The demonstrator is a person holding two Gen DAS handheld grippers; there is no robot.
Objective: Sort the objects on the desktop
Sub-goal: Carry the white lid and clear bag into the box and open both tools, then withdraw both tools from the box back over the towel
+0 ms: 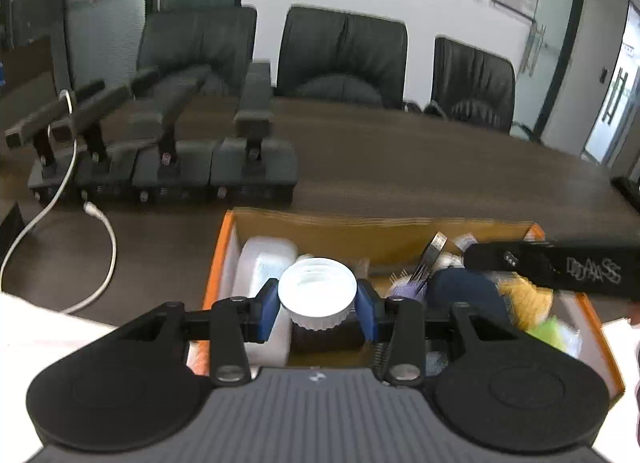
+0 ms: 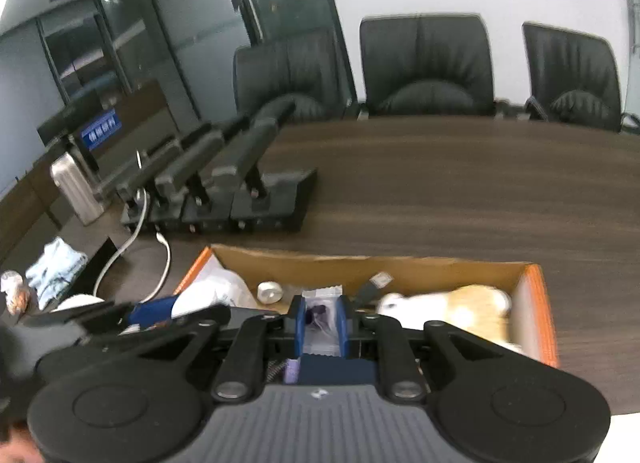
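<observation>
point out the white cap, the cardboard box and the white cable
white cap (image 1: pixel 317 288), left wrist view, its open top face
cardboard box (image 1: pixel 320 225), left wrist view, inner far wall
white cable (image 1: pixel 108 259), left wrist view, curved stretch on the table

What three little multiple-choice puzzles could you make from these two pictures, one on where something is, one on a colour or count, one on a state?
1. Where is the white-capped jar?
A. Between the left tool's fingers, over the cardboard box
B. On a chair seat
C. Beside the white cable

2. How many black chairs stand behind the table in the right wrist view?
A. One
B. Three
C. Five

3. What is the right tool doing?
A. Wide open, nothing between its fingers
B. Lying on the table
C. Closed on a small clear packet

Answers: 1 A, the blue pads press both sides of the cap, with the box below. 2 B, three chair backs line the far edge. 3 C, the packet sits pinched between the blue pads, over the box.
</observation>
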